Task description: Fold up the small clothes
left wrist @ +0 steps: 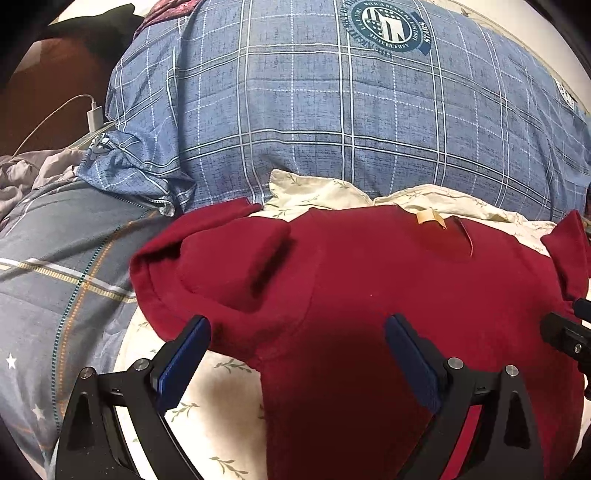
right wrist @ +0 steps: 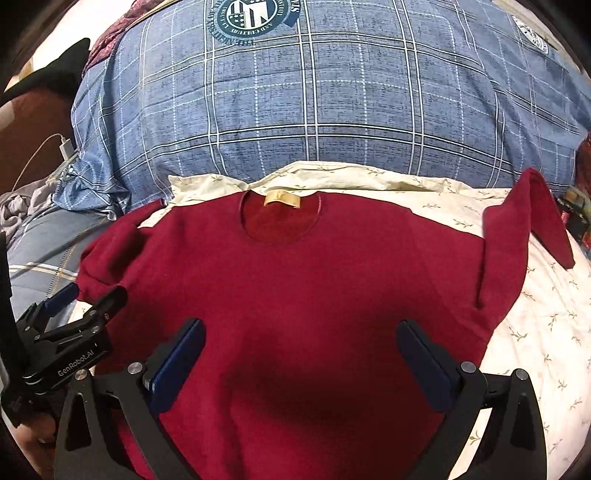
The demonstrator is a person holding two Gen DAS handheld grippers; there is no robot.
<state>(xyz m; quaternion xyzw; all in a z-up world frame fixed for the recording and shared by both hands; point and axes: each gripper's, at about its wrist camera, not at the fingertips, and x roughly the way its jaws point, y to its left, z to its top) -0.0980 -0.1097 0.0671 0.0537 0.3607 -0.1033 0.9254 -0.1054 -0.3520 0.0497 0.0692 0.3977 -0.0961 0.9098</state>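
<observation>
With both the left gripper (left wrist: 297,345) and right gripper (right wrist: 301,349) spread empty, the soft, probably light red top (right wrist: 295,288) is best pinched at its sleeves.

"GenRobot.AI" is printed in white on the left gripper (right wrist: 79,306), seen near left. "STARS" reads on the far blue checked pillow's (left wrist: 332,110) round emblem (left wrist: 388,26).

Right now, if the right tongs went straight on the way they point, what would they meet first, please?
Most likely the red sweater: the open right tongs hang over its body, aimed towards the neckline label. Beyond lies the blue plaid pillow. Height above the fabric is unclear.
</observation>
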